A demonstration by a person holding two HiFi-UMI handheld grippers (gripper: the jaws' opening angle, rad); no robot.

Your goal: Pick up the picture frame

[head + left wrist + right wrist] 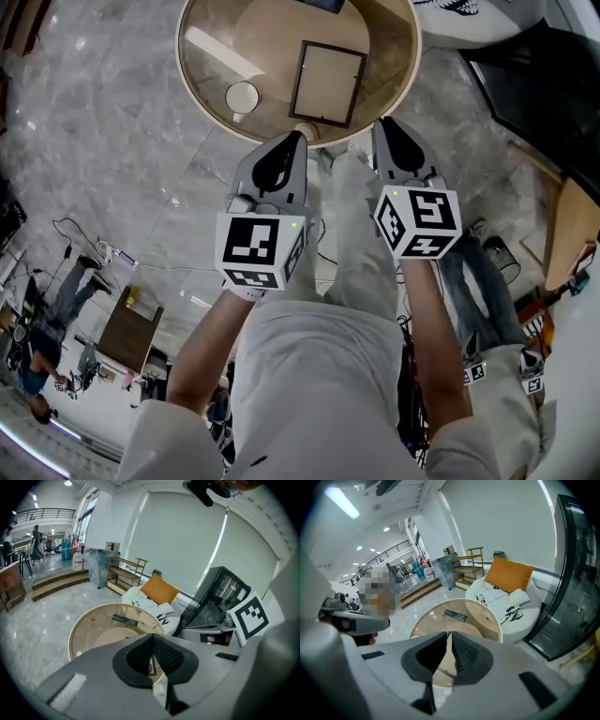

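Surrounding floor [112,141]: grey marble, glossy, on all sides of the table.
Sofa [511,611]: white and rounded, just beside the table's far side in the right gripper view. An orange cushion [508,573] leans on its back.
Table [272,19]: round, with a tan top and a pale rim. It fills the top middle of the head view, ahead of both grippers.
Left gripper [298,139]: held out in front of the person, tip pointing at the table's near rim. In the left gripper view [153,639] the two dark pads meet along one line, with nothing between them.
Right gripper [382,124]: level with the left one and just beside it, tip also at the near rim. In the right gripper view [449,637] the pads are drawn in to a thin slit, through which only the table shows.
Frame [327,82]: dark thin border, pale centre. It lies flat on the table, right of centre, just beyond the gripper tips, and neither gripper touches it.
Remote [124,619]: dark bar, flat on the far part of the table.
White disc [242,97]: small and round, on the table left of the frame and apart from it.
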